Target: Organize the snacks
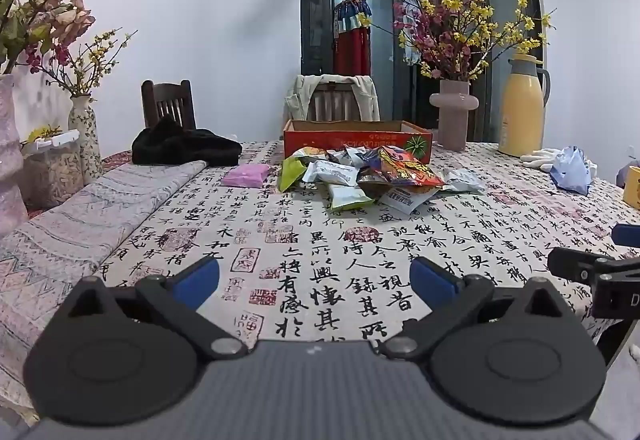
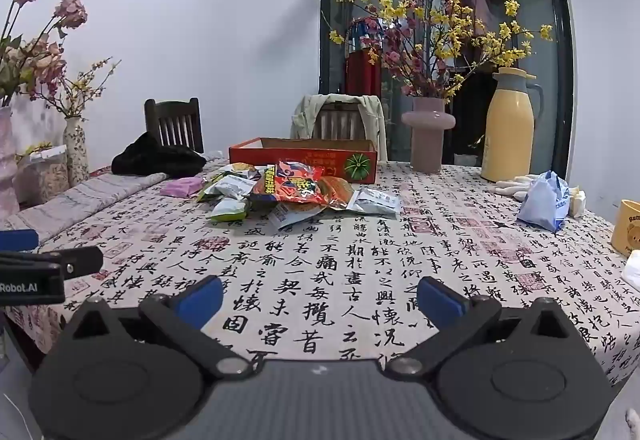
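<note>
I am facing a table (image 1: 320, 240) covered by a calligraphy-print cloth, with a grey patterned runner (image 1: 92, 207) lying along its left side. At the far edge, a red cardboard box (image 1: 356, 139) is sitting open-topped, and the snacks (image 1: 360, 175) are lying in a loose heap on the cloth just in front of it, touching its front wall in places; from the right wrist view the same pile (image 2: 288, 191) is sitting left of centre, topped by a large red-orange bag (image 2: 296, 181). A pink packet (image 1: 246, 174) is lying apart, just left of the heap. A yellow thermos (image 1: 522, 107) and a mauve vase (image 1: 454, 115) holding yellow and pink branches are standing at the far right. A black garment (image 1: 180, 145) is resting at the far left, in front of a dark chair (image 1: 168, 103). A blue plastic bag (image 1: 572, 169) is lying at the right, beside white gloves (image 1: 542, 157). I am holding my left gripper (image 1: 316, 282) low over the near cloth, well apart from the snacks, fingers spread wide and gripping nothing. I am holding my right gripper (image 2: 320, 300) likewise, fingers wide apart and empty, beside the left one.
</note>
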`<action>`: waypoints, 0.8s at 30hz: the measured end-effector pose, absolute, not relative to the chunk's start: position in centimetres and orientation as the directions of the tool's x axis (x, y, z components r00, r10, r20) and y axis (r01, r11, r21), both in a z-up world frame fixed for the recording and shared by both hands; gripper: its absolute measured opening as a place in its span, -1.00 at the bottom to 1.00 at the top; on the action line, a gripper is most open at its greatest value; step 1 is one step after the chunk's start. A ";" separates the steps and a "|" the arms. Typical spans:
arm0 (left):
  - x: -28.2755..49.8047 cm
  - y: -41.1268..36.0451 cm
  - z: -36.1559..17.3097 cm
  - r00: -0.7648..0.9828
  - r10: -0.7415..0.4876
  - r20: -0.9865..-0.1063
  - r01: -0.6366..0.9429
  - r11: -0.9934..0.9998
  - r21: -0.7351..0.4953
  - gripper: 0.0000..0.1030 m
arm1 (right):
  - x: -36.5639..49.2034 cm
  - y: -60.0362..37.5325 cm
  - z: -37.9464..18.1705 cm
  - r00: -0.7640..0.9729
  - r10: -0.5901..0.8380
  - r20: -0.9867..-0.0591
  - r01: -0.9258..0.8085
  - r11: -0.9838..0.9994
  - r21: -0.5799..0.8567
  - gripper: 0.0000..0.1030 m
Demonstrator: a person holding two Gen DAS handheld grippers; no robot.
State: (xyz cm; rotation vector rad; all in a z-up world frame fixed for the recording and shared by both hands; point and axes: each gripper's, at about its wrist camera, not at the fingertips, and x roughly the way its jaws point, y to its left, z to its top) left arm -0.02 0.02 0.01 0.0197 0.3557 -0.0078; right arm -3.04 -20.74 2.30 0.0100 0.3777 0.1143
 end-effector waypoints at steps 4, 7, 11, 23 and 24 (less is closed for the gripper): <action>0.1 0.0 -0.1 0.935 -0.011 -0.353 0.020 1.000 0.020 1.00 | -2.9 -21.1 2.4 0.927 0.106 -0.360 -0.105 0.994 0.023 1.00; 0.3 0.0 -0.1 0.935 -0.014 -0.354 0.023 1.000 0.021 1.00 | -2.8 -21.0 2.0 0.927 0.117 -0.356 -0.110 0.993 0.039 1.00; 0.0 0.3 0.4 0.938 -0.008 -0.347 0.018 1.000 0.025 1.00 | -3.0 -20.7 2.1 0.923 0.116 -0.367 -0.109 0.993 0.040 1.00; 0.0 0.1 0.2 0.939 0.010 -0.345 -0.002 1.000 0.026 1.00 | -2.8 -21.1 2.3 0.920 0.115 -0.375 -0.107 0.993 0.043 1.00; 0.0 0.1 0.2 0.938 0.010 -0.345 -0.002 1.000 0.026 1.00 | -2.8 -21.0 2.3 0.920 0.115 -0.374 -0.107 0.993 0.042 1.00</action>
